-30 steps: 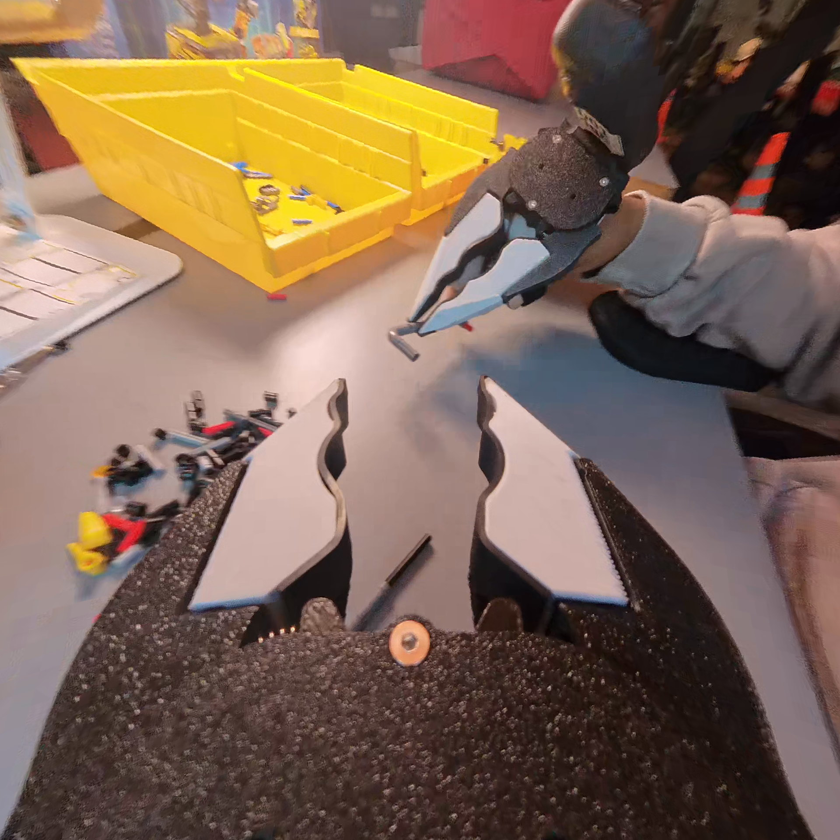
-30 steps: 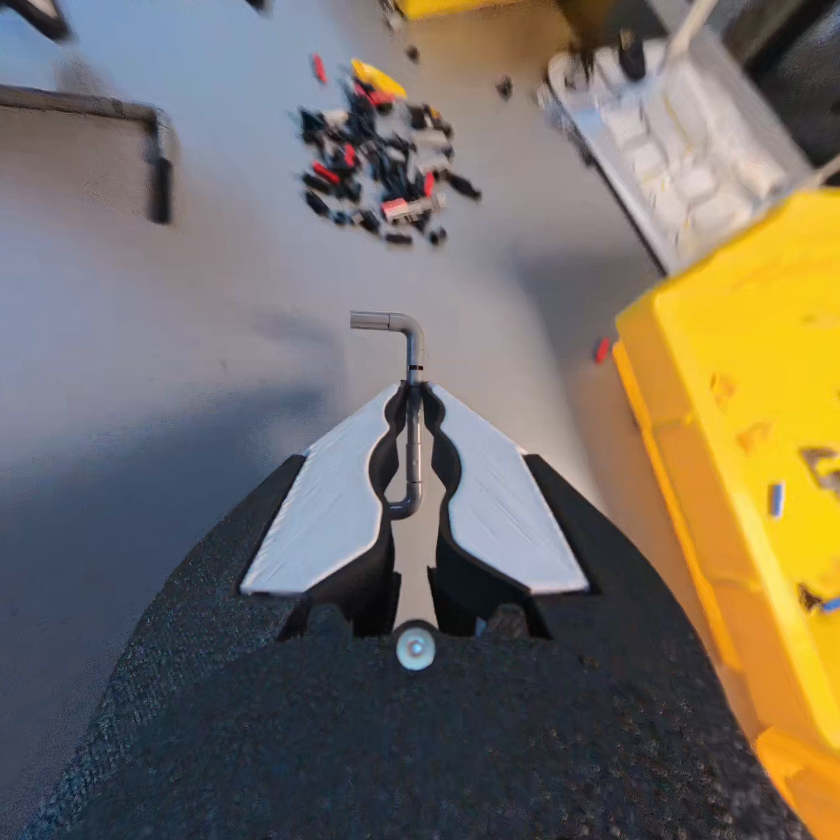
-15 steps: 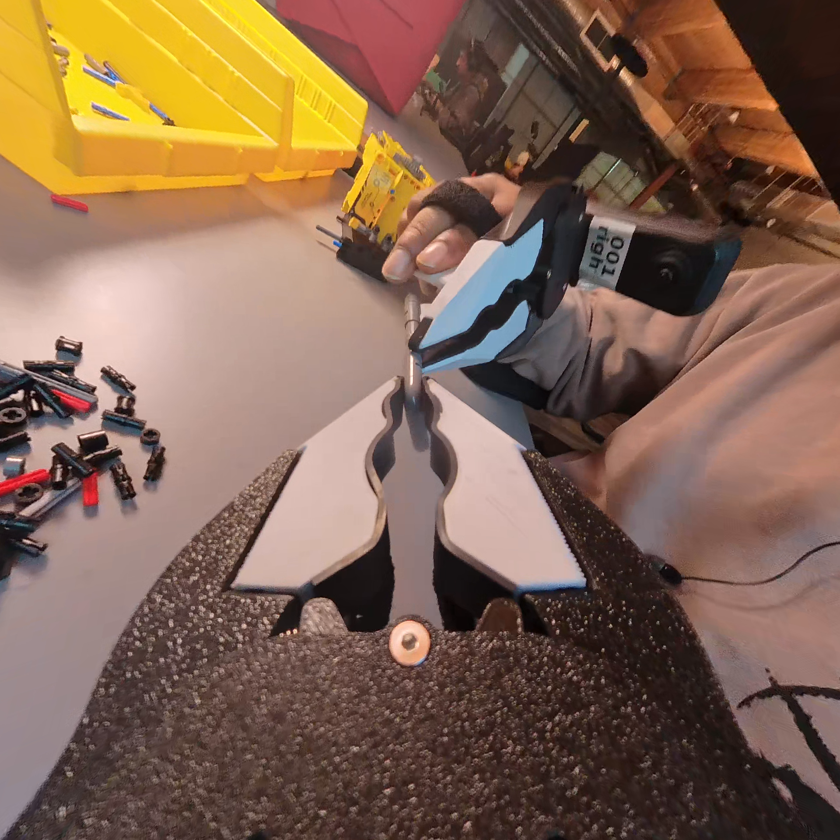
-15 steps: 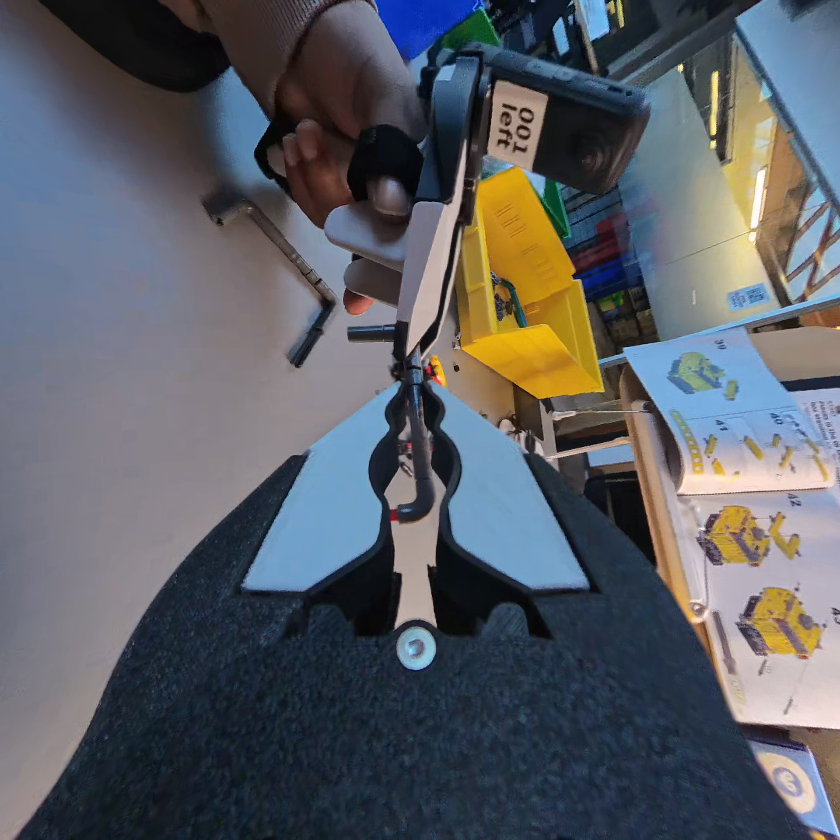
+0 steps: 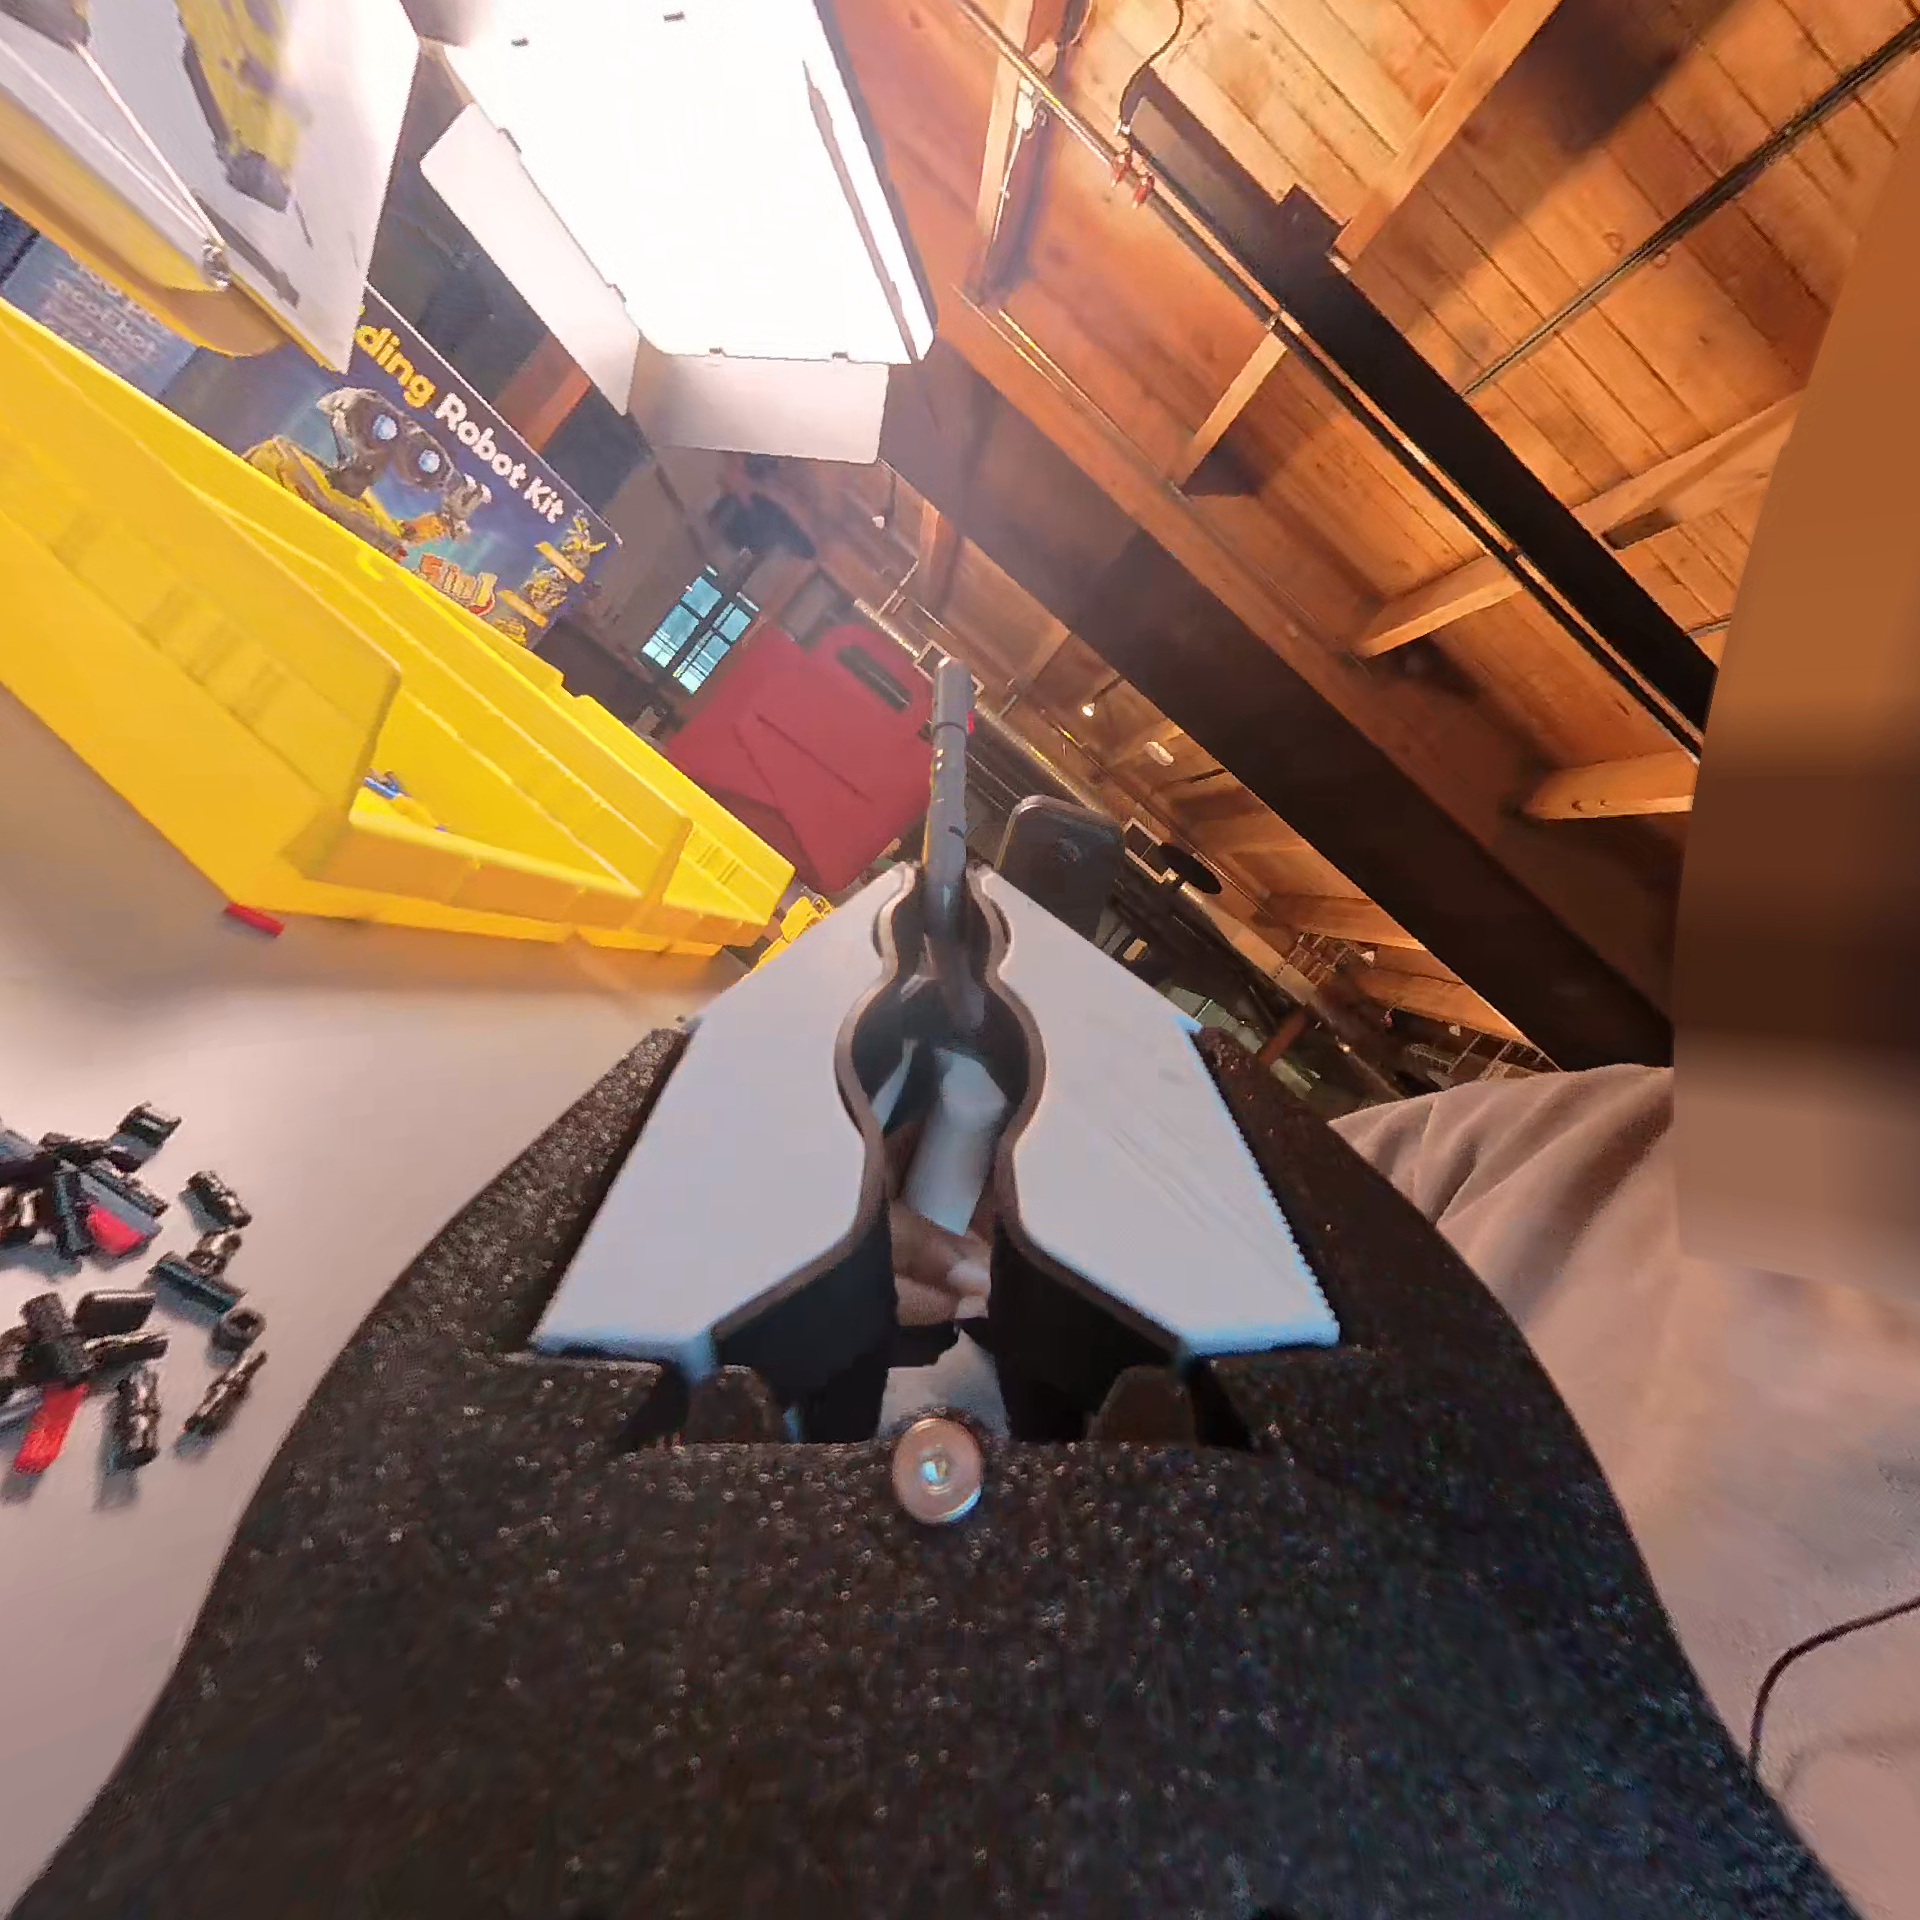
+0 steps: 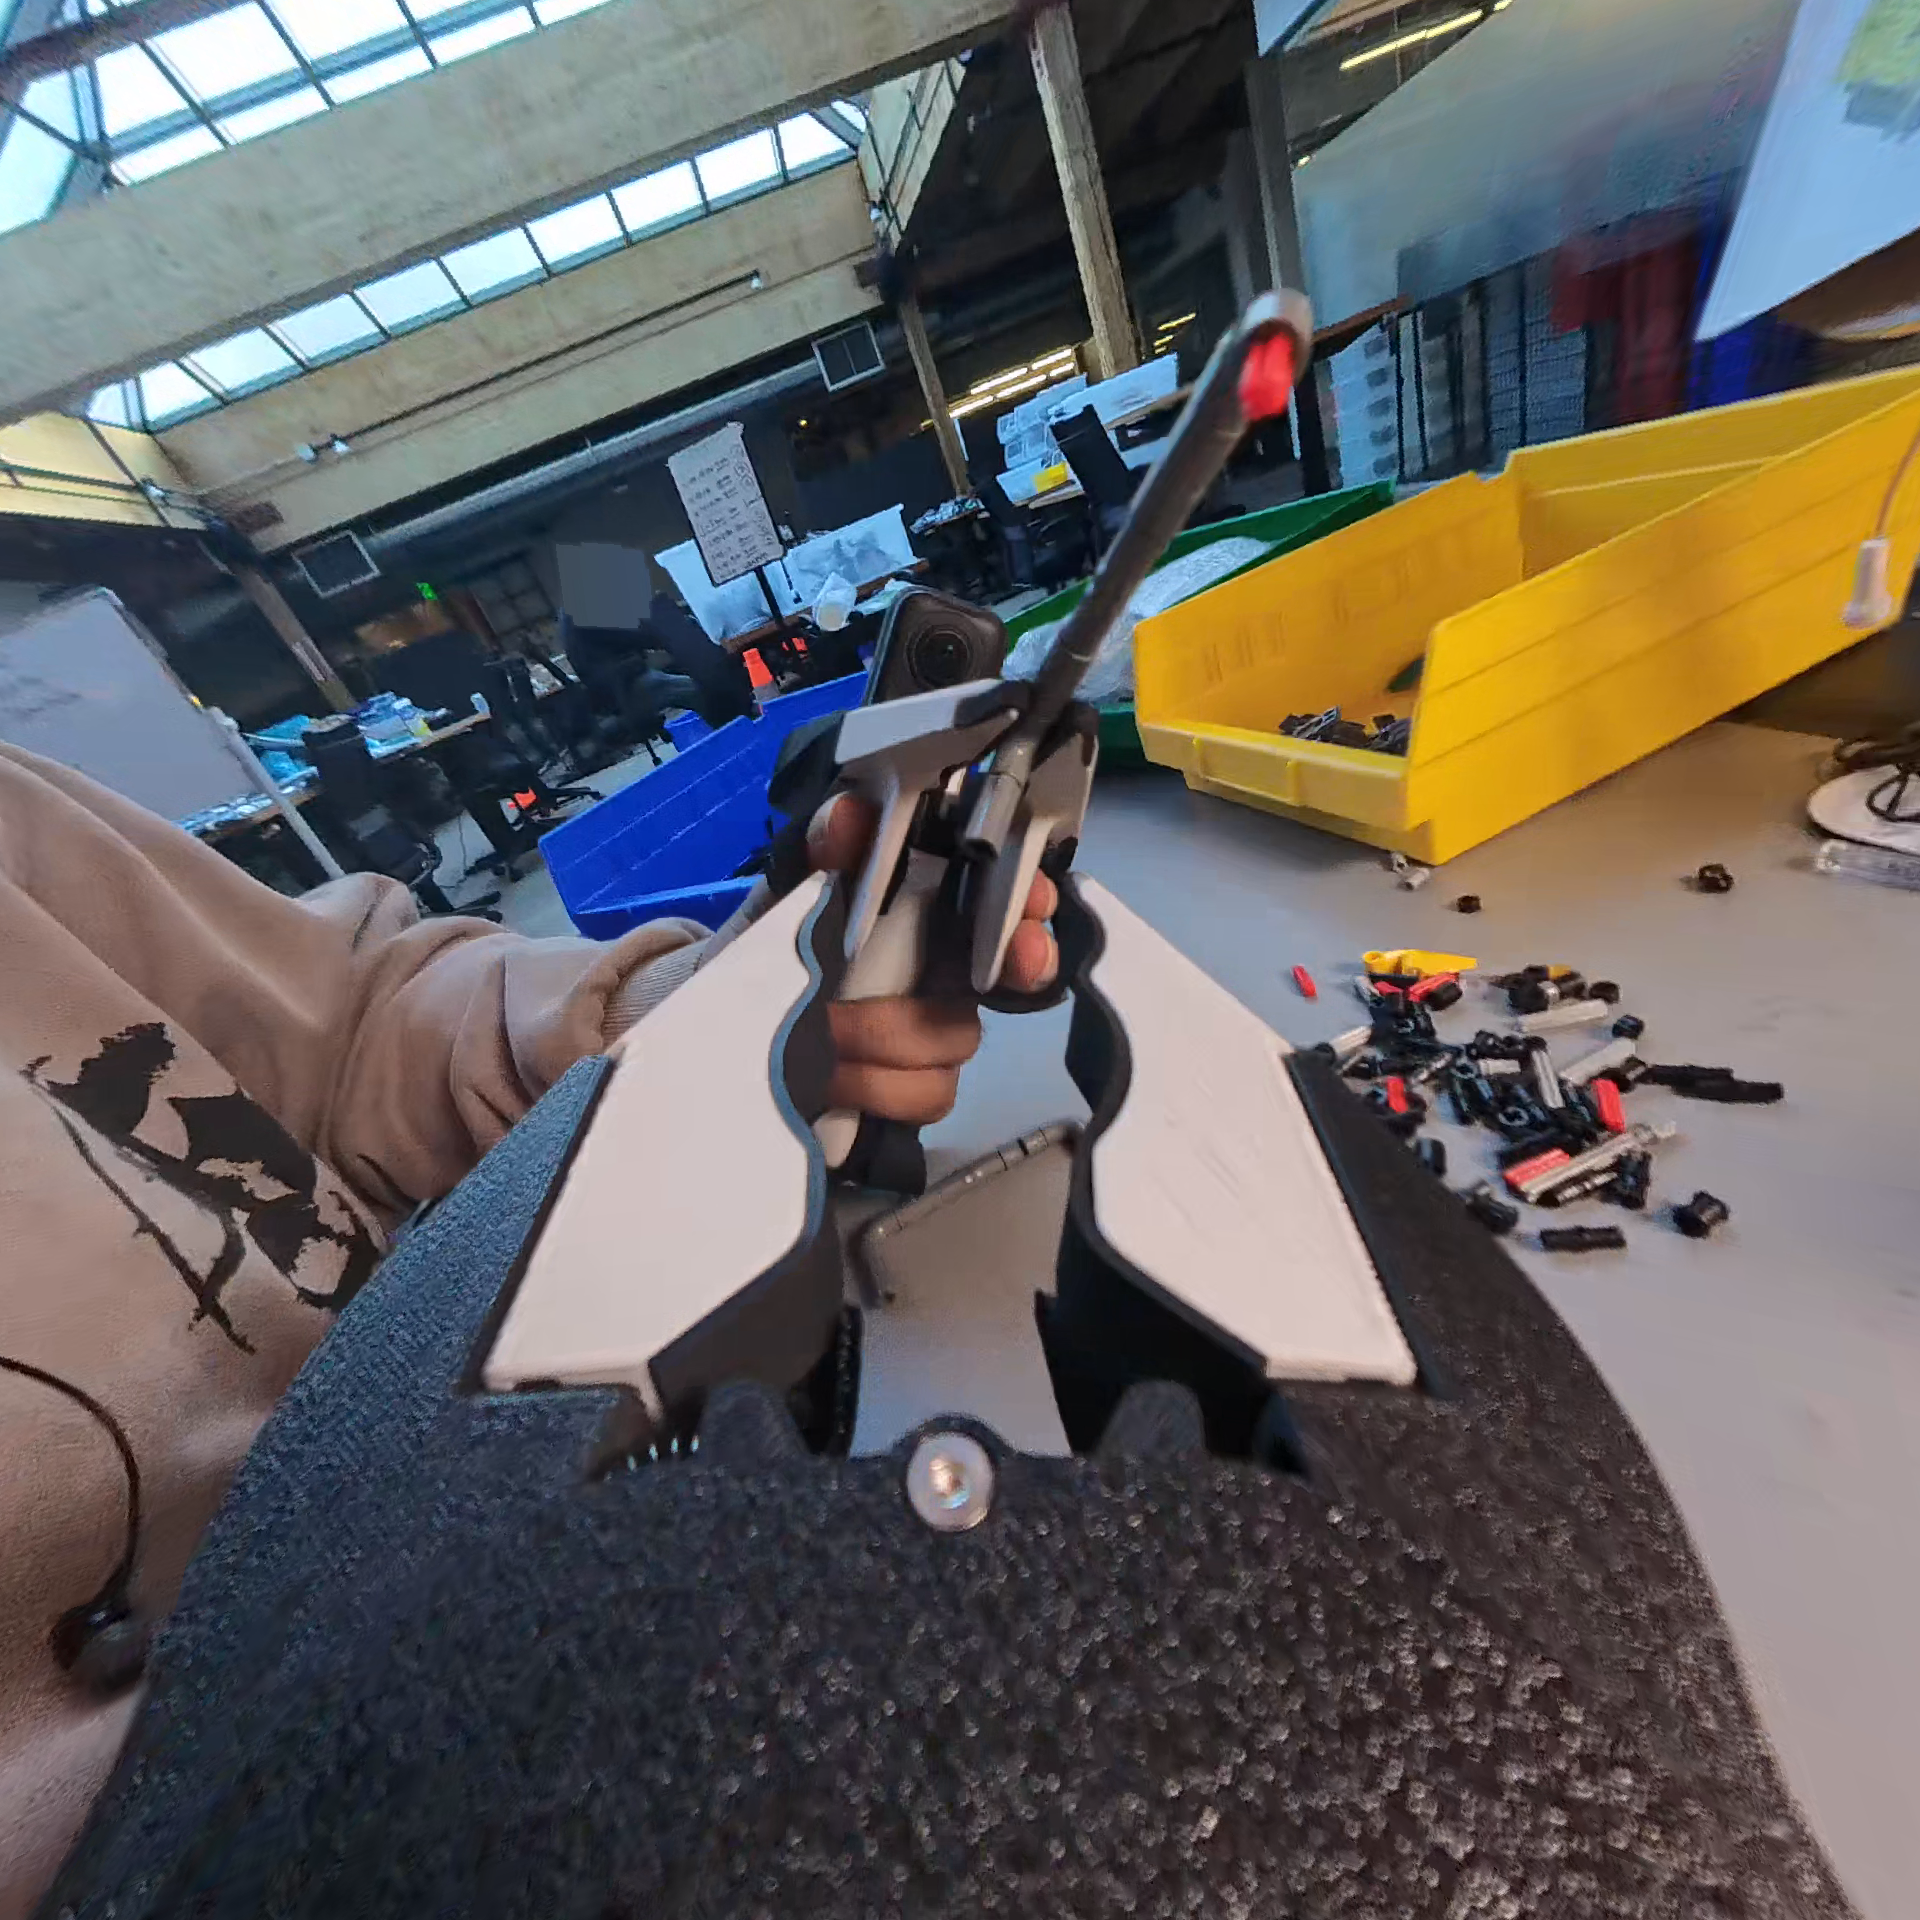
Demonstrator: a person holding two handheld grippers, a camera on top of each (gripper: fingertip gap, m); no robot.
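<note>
Tongs on the left, the left tongs [image 5: 940,888], were pressed together on one thin dark rod [image 5: 948,769]. They pinched it near its low end. The rod was up in the air above the table [image 6: 1299,862], not lying on it, and it stuck out long past the tips with one red bit [image 6: 1262,366] at its top. The right tongs [image 6: 951,925] were spread wide and held nothing. They were just beside the hand [image 6: 904,1039] that held the left tongs. I think a rod this thin, held so low, could swing or slip, so a firm squeeze and slow moves would suit it best. One bent silver tube [image 6: 966,1174] lay on the table under the right tongs. One pile of small black, grey and red bits [image 6: 1507,1101] lay on the table well apart from the tongs, with too many bits to count. One yellow bin [image 6: 1455,665] sat near the far edge of the table, with a few dark bits in it. One blue bin [image 6: 665,821] and one green bin [image 6: 1247,530] showed past that edge. So there were two tongs, one rod, one tube, one pile and three bins.
</note>
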